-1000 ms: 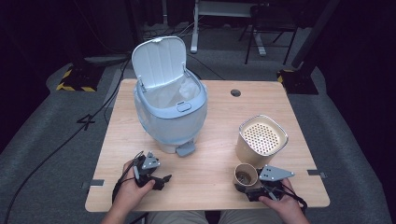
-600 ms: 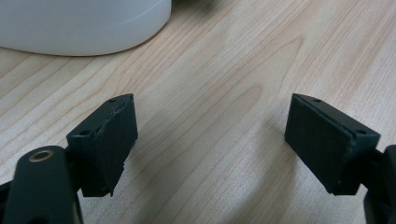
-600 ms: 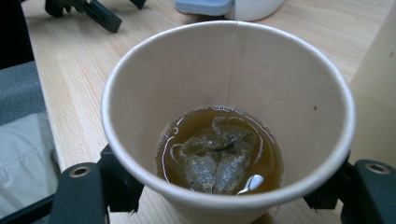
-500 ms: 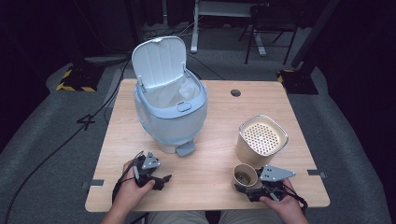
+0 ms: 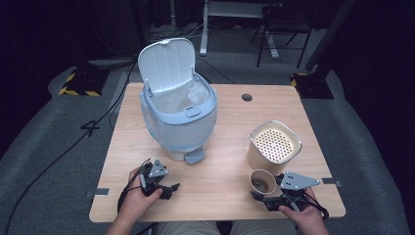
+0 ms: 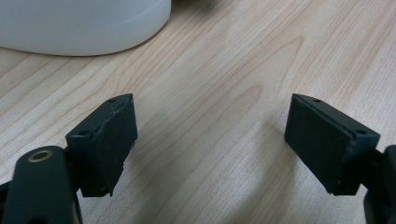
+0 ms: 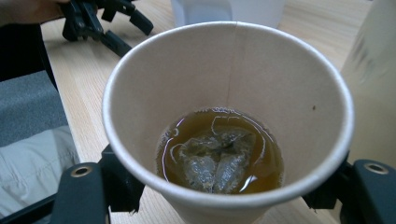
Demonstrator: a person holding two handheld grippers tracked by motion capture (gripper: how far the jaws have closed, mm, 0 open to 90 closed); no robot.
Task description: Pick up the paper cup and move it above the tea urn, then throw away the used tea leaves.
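Note:
A brown paper cup (image 5: 262, 182) stands near the table's front right edge. In the right gripper view the cup (image 7: 229, 93) holds amber tea with a soaked tea bag (image 7: 219, 158). My right gripper (image 5: 265, 194) has its jaws pressed against the cup's two sides, low down under the rim. My left gripper (image 5: 171, 190) rests at the front left with its jaws wide apart and only bare wood between them (image 6: 210, 121). A pale blue pedal bin (image 5: 178, 117) stands behind it, lid up and a white liner inside.
A cream container with a perforated top (image 5: 274, 144) stands just behind the cup. The bin's pedal (image 5: 194, 156) points toward the front edge. The wooden table (image 5: 230, 117) has a cable hole (image 5: 247, 97) at the back. The left gripper (image 7: 105, 21) shows far off past the cup.

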